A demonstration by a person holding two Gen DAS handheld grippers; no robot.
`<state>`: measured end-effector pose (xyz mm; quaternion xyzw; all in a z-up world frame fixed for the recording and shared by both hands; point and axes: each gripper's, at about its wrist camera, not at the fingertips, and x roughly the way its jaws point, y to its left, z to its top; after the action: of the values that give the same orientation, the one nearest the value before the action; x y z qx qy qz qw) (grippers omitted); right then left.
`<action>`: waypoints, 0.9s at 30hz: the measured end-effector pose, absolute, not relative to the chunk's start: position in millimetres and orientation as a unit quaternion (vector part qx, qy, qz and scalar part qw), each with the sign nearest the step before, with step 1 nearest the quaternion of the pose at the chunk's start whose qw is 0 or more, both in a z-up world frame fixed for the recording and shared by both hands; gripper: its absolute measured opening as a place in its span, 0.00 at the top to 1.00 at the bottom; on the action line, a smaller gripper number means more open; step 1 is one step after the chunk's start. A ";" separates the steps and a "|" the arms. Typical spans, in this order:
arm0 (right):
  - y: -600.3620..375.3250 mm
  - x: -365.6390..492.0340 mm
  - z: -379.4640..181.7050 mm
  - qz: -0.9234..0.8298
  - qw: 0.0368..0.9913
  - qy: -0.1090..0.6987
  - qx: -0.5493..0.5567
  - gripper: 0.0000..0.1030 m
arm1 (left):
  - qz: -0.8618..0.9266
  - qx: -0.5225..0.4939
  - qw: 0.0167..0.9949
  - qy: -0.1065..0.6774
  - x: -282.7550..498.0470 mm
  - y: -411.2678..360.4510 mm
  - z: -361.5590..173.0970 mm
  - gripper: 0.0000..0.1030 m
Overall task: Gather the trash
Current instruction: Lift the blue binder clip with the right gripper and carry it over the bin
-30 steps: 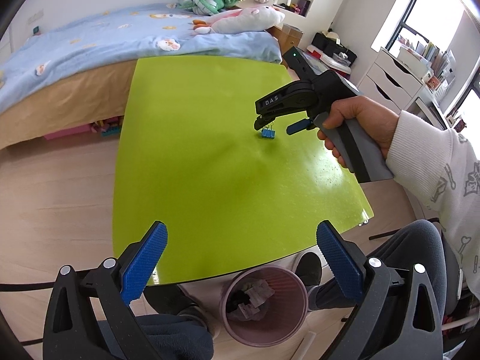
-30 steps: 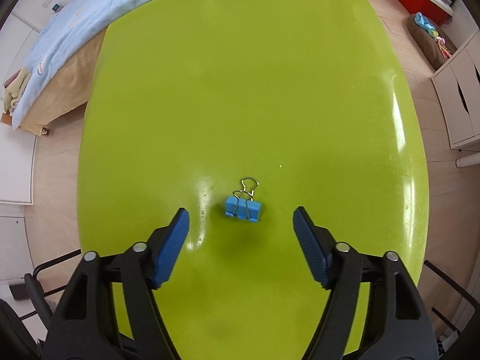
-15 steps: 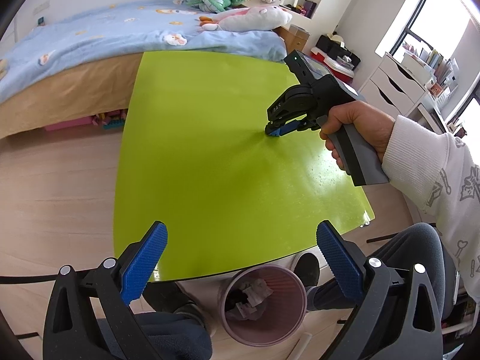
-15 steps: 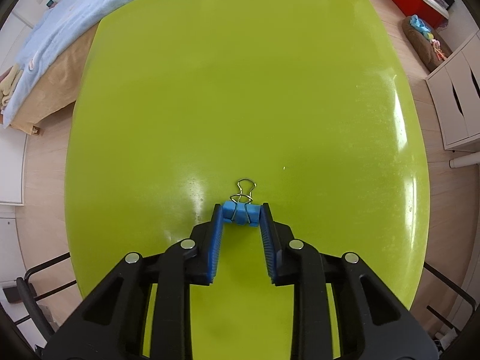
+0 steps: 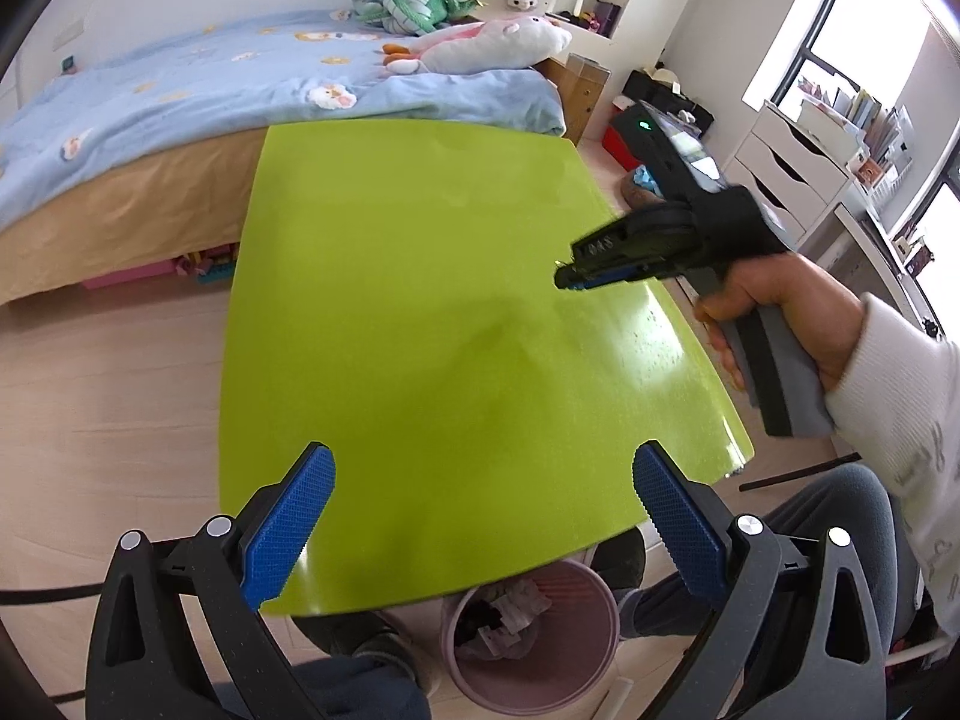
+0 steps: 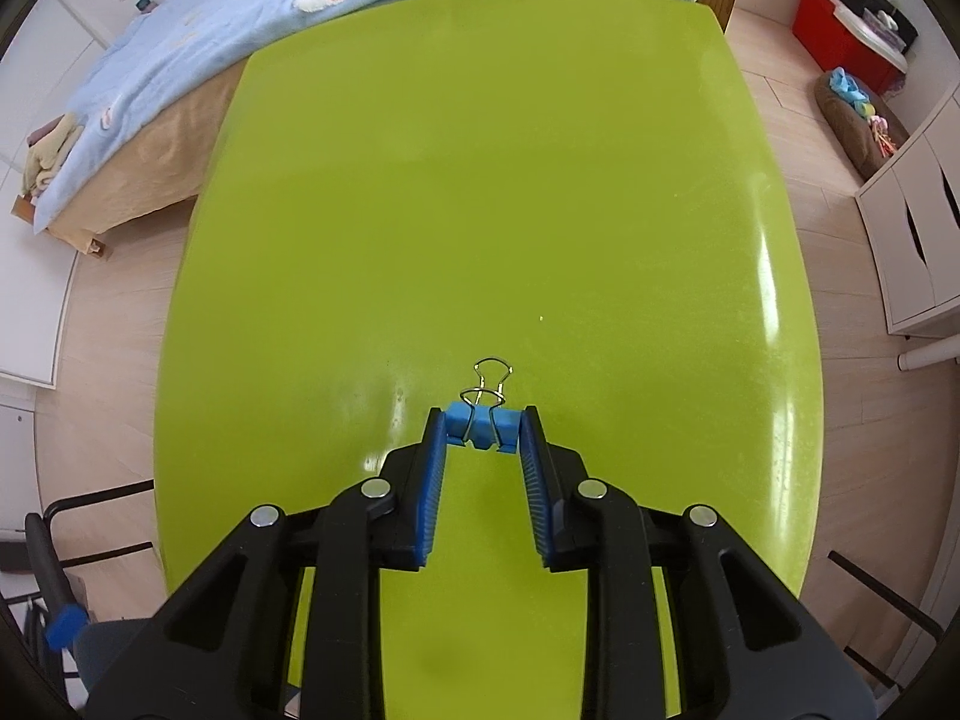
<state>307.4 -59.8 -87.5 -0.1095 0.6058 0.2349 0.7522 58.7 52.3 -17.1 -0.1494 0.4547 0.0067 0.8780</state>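
Table edges: the green table [image 5: 420,312] shows bare top from its far edge at 12 o'clock, against the bed [image 5: 180,120], to the near edge by the left gripper; its right edge runs past the right gripper toward 4 o'clock.
Open room: wooden floor [image 5: 108,396] lies along the table's left side at 9 o'clock; white drawers [image 6: 912,222] stand off its right side at 3 o'clock in the right wrist view.
Waste bin: a pink bin [image 5: 531,636] with crumpled paper inside stands on the floor below the near table edge, at 6 o'clock between the left gripper's fingers.
Left gripper: the left gripper [image 5: 483,519] has its blue pads wide apart, holding and touching nothing — it sits over the near edge.
Right gripper: the right gripper [image 6: 482,429] has its pads closed onto the sides of a blue binder clip [image 6: 482,423], gripped at the fingertips.
Binder clip: its wire handles point to 12 o'clock, away from the fingers — whether it touches the tabletop cannot be told.
Right hand: the person's hand [image 5: 780,306] wraps the grey handle at 3 o'clock in the left wrist view.
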 end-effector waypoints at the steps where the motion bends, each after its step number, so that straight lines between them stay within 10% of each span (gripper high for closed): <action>1: -63.8 305.2 -83.4 0.238 0.754 0.603 -0.108 0.76 | 0.006 -0.147 0.878 0.455 65.0 53.8 -16.5 0.07; 22: -90.4 296.6 -72.5 0.265 0.750 0.598 -0.097 0.76 | 0.008 -0.098 0.830 0.550 214.7 63.4 -71.2 0.08; 25: -90.8 297.6 -74.7 0.268 0.750 0.597 -0.099 0.76 | 0.002 -0.101 0.818 0.567 219.6 62.6 -80.5 0.49; 27: -90.5 298.2 -76.1 0.271 0.750 0.596 -0.098 0.76 | 0.004 -0.101 0.813 0.573 221.1 63.2 -83.4 0.95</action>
<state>298.2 -90.5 -76.1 -0.0983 0.5956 0.2706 0.7500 221.1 63.2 -83.4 -0.1015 0.5733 0.0038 0.8130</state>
